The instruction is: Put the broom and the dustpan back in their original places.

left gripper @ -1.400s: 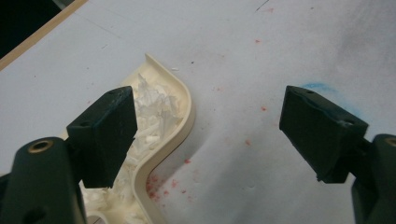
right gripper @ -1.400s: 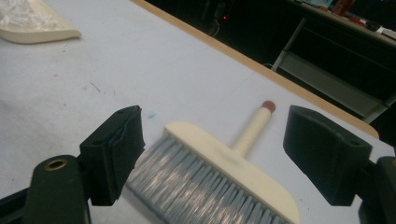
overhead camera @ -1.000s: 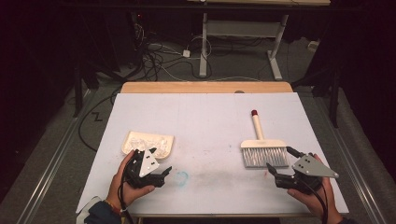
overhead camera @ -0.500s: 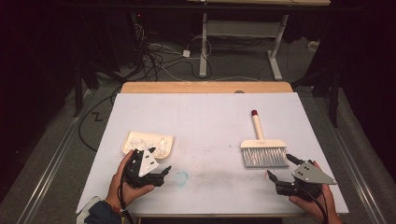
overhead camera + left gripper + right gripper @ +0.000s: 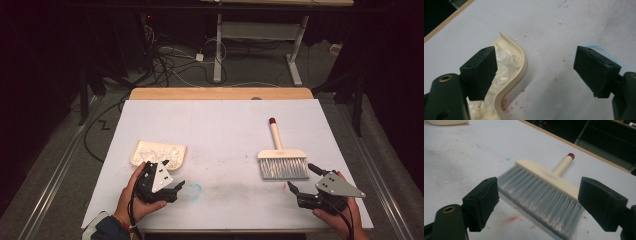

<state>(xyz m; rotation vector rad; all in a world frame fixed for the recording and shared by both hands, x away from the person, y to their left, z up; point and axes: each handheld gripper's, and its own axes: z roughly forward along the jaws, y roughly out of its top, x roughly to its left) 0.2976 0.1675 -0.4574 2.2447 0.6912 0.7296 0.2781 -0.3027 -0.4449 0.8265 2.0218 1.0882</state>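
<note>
Here, the brush (image 5: 281, 159) lies flat on the table (image 5: 220, 125), toward its right edge and nearer the front edge than the back. Cream wooden head and handle, red tip on the handle pointing to the back edge, grey bristles fanned toward the front edge. In the right gripper view the bristles (image 5: 541, 200) look straight and dense, with red smudges on the table just in front of them.

Right gripper (image 5: 303, 179) sits near the front right corner, just in front of the bristles, jaws wide apart, holding nothing.

The dustpan (image 5: 158, 153), cream with white paper scraps (image 5: 504, 62) inside, lies toward the left edge, well apart from the brush. Left gripper (image 5: 176, 189) is just in front of it near the front edge, jaws spread, empty. A faint blue mark (image 5: 194, 189) is beside it.
</note>
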